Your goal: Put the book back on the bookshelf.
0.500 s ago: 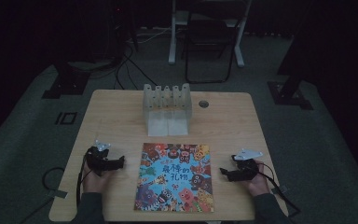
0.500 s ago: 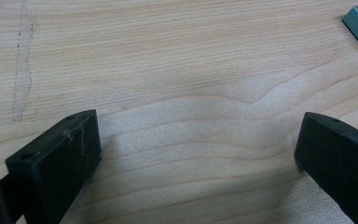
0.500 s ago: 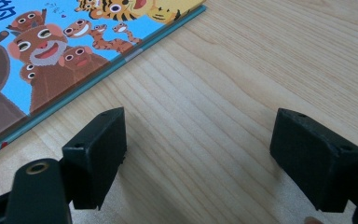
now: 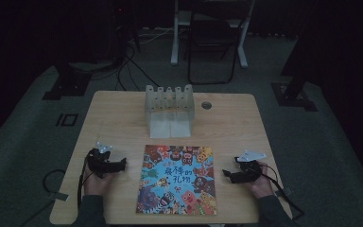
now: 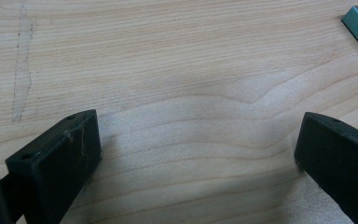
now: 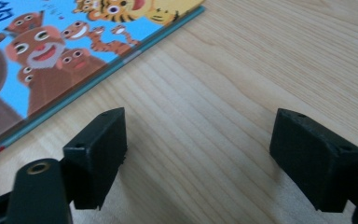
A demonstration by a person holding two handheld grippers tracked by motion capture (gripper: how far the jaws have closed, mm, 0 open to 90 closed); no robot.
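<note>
Book (image 4: 177, 179) lies flat and closed, cover up, at the near middle of the desk (image 4: 123, 113), directly in front of the slotted rack (image 4: 169, 109). Left gripper (image 4: 118, 164) rests just left of the book, jaws spread wide over bare wood, nothing between them. Right gripper (image 4: 226, 174) sits just right of the book, jaws likewise wide apart and empty, pointing at the book's edge (image 6: 121, 63). Judgement: the approach step is in hand, no grasp made. Next move calls for one gripper to get a jaw beneath the thin cover edge and close on it; the low profile makes slipping likely.
</note>
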